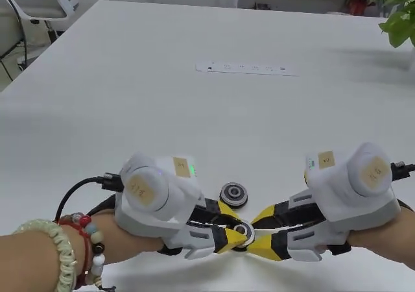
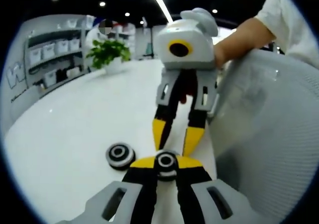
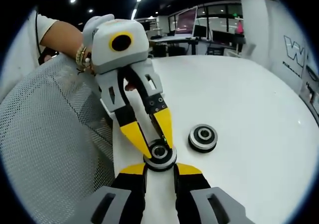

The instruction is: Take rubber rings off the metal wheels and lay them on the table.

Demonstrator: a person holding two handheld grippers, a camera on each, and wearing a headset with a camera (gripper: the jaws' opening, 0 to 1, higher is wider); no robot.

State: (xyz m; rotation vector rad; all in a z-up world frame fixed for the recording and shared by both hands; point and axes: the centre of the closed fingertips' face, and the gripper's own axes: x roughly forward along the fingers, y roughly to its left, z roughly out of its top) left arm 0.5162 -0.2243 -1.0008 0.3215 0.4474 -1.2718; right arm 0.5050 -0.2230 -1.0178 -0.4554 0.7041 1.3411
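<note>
Left gripper (image 2: 165, 165): clamps small silver metal wheel (image 2: 165, 159)
Right gripper (image 3: 160, 168): nips its black rubber ring (image 3: 171, 158)
Do: peel toward 3 o'clock, wheel steady

Loose wheel (image 1: 233, 194) nearby; open table (image 1: 162, 110) beyond.

White tabletop (image 1: 194, 123) spans view. Left gripper (image 1: 233, 228), white body, black jaws with yellow tips, enters from lower left. Right gripper (image 1: 258, 230), same build, enters from lower right. Tips of both meet on small round metal wheel (image 1: 244, 230) near table's near edge, each pair of jaws pressed against it. Second metal wheel with black rubber ring (image 1: 233, 193) lies flat just behind, apart from both grippers. Black cable (image 1: 76, 191) trails from left gripper. Bead bracelets (image 1: 65, 253) on left wrist. Long flat white strip (image 1: 247, 68) far up table. Green plant leaves (image 1: 401, 13) in top right corner.
</note>
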